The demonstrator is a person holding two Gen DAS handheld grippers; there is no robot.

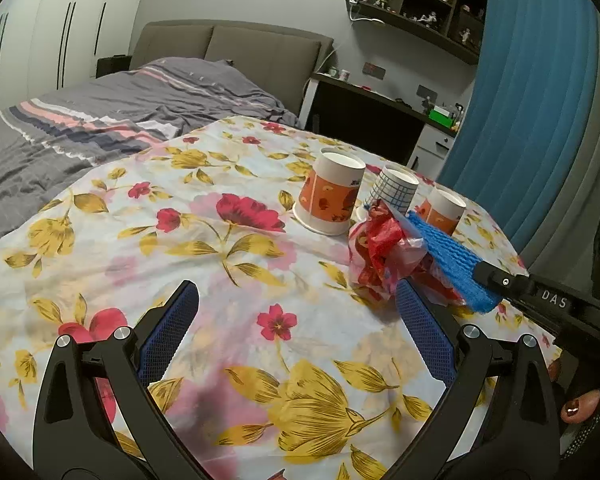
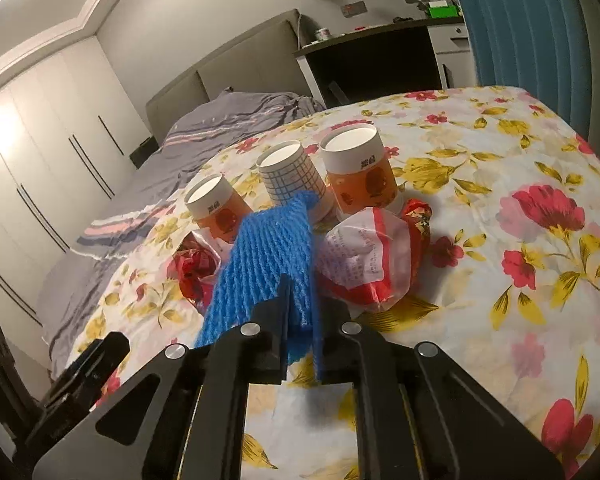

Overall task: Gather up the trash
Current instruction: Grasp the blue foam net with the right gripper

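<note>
- You are holding the blue foam net in your right tongs; the jaws are pinched nearly together on its near end, and the rest is draping forward over the crumpled wrappers.
- Your left tongs are standing wide open above the flowered surface, with nothing between the pads.
- The net is looking very light and soft; it is sagging and bunching at the grip, so you are probably safe squeezing firmly, though a thin fold could slip out.
- The red-and-white plastic wrapper is lying just beside the net, in front of the cups. It is looking thin, crinkly and slippery; you are best taking it at a bunched ridge, not a flat face.
- A smaller red wrapper is lying on the other side of the net.
- Three paper cups are standing upside down behind the wrappers. They are looking light and easy to crush or tip, so you are better gripping one low across its wall, gently.
</note>
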